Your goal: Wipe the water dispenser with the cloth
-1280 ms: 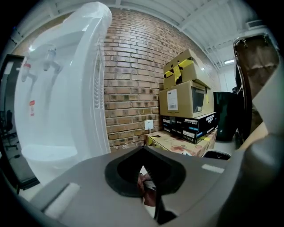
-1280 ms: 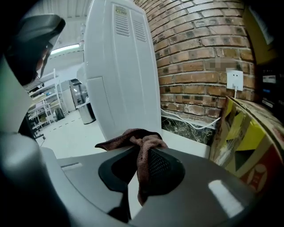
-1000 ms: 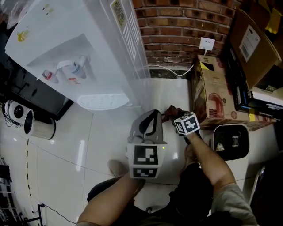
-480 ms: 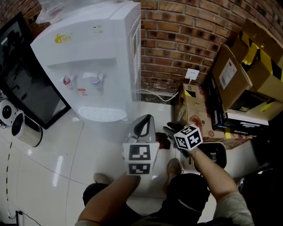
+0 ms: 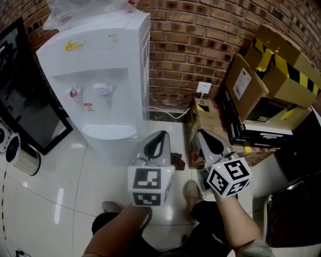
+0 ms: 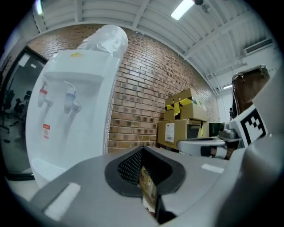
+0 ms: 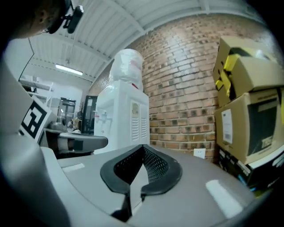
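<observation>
Corner by a brick wall (image 5: 200, 45).
I see a glossy white tile floor (image 5: 60, 180), stacked cardboard boxes (image 5: 266, 75) and a strip light (image 6: 184, 8) overhead.

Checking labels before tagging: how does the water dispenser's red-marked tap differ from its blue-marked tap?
Colour: the red-marked tap has a red cap, the blue-marked tap a pale blue one. Side: seen from the front, the red-marked tap is left, the blue-marked tap right. The small sticker lies nearer the red-marked tap than the blue-marked tap. Both hang level in the recess of the water dispenser, above the drip tray.
</observation>
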`<action>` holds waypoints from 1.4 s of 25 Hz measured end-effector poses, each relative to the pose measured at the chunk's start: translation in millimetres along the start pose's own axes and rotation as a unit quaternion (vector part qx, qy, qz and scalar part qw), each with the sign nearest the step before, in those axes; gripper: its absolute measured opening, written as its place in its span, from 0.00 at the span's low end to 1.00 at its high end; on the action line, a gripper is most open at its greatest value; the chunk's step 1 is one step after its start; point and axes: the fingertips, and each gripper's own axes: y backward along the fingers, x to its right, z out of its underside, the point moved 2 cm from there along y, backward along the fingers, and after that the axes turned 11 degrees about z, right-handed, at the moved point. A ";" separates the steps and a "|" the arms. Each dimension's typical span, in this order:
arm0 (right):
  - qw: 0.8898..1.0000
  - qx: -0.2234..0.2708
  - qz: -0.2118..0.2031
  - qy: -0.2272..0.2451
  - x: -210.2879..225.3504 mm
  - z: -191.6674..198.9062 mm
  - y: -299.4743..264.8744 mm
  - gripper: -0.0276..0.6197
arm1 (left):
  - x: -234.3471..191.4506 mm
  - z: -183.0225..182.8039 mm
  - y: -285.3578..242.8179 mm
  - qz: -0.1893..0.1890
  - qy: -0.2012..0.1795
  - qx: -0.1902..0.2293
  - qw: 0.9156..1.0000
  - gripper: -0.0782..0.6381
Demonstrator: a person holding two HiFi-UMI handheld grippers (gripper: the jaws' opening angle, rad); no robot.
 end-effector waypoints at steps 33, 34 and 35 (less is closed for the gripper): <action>0.999 0.003 0.034 0.011 26.9 -1.6 18.0 0.06 | 10.0 11.3 -0.7 0.013 -0.034 -0.025 0.999 0.11; 0.999 0.001 0.034 0.012 26.9 -0.2 18.6 0.06 | 9.5 12.7 -0.2 0.013 -0.033 -0.027 0.999 0.11; 0.999 -0.001 0.034 0.013 26.8 1.2 19.1 0.06 | 8.9 14.2 0.4 0.013 -0.033 -0.029 0.999 0.11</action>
